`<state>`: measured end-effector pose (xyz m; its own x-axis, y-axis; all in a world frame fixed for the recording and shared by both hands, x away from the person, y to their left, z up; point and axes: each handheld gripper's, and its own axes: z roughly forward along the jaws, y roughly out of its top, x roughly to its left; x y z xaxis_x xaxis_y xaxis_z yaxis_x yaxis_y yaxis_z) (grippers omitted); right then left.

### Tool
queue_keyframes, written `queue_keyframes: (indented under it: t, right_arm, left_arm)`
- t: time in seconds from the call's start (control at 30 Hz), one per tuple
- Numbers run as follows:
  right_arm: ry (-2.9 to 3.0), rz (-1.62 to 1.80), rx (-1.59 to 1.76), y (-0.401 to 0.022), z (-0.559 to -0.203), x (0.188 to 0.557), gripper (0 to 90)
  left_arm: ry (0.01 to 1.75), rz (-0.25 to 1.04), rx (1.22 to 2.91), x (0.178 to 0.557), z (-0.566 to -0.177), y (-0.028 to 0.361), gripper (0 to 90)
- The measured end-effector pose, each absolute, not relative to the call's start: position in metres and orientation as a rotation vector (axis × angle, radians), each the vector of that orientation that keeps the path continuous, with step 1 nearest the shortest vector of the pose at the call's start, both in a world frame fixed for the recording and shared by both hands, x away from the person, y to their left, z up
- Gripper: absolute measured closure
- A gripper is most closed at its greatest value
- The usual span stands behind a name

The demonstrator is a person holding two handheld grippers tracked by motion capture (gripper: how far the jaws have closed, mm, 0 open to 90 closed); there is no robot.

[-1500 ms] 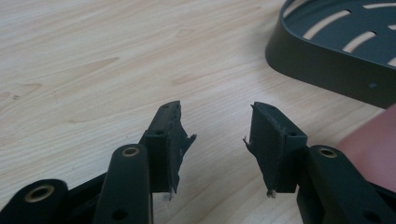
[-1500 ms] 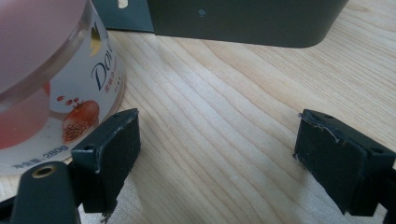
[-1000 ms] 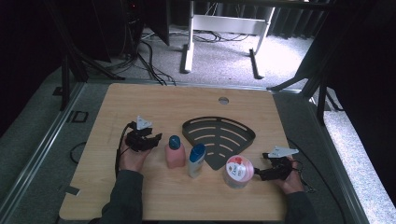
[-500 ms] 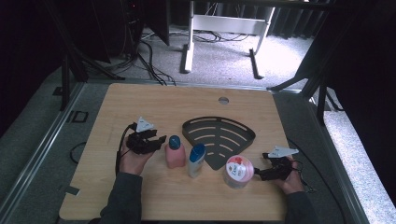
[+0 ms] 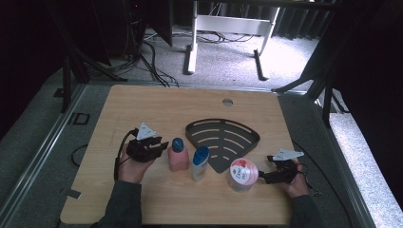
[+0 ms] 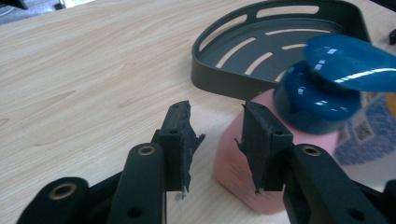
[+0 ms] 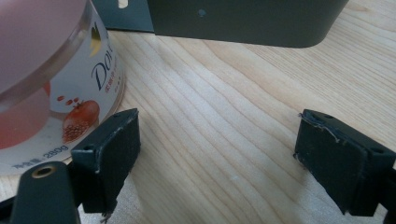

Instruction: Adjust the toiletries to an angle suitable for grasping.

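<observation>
Left gripper (image 5: 164, 144): held in the person's left hand at the left of the table (image 5: 142, 104), pointed at the pink bottle. Jaws set narrow, lately drawn closer; nothing is clamped between them. In the left gripper view (image 6: 217, 140) the bottle is seen behind the right-hand jaw, with only bare wood in the gap.

Pink bottle (image 5: 178, 159): stood upright just right of the left gripper, topped with a dark blue cap (image 6: 322, 100). Close to the jaw tips; contact cannot be told.

White bottle (image 5: 199, 164): stood upright just beside the pink bottle, on its right, with a blue flip cap.

Rack (image 5: 223, 142): a dark fan-shaped slotted tray, laid flat at the middle of the table behind the bottles. Its wall is seen in the right gripper view (image 7: 243, 23).

Jar (image 5: 243, 175): a round tub with a pink lid, stood at the rack's near right corner. Fruit is pictured on its label (image 7: 70, 107).

Right gripper (image 5: 261, 176): held in the person's right hand at the right of the table, pointed at the jar. Jaws spread wide, nothing between them but tabletop (image 7: 217, 149); the jar is placed just beyond the left-hand jaw.
</observation>
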<state>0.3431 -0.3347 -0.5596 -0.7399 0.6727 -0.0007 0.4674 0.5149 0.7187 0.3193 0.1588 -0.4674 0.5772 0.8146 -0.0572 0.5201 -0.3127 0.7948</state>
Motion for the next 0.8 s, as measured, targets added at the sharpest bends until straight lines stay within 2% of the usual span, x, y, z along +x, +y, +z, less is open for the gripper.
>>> queue_keyframes:
  t: [0.13, 0.23, 0.53, 0.8]
  right_arm:
    - [2.480, 1.051, 0.958, -0.335, -0.560, 0.343, 13.8]
    - [2.480, 1.051, 0.957, -0.335, -0.560, 0.343, 13.8]
    - [2.480, 1.051, 0.956, -0.335, -0.560, 0.343, 13.7]
    - [2.482, 1.050, 0.953, -0.335, -0.560, 0.343, 13.7]
  left_arm:
    - [1.014, 0.388, 1.954, 0.311, -0.461, 0.163, 68.3]
    - [0.999, 0.389, 1.971, 0.308, -0.460, 0.161, 69.9]
    - [0.903, 0.407, 2.067, 0.299, -0.461, 0.148, 83.7]
    - [0.837, 0.404, 2.120, 0.294, -0.461, 0.137, 87.6]
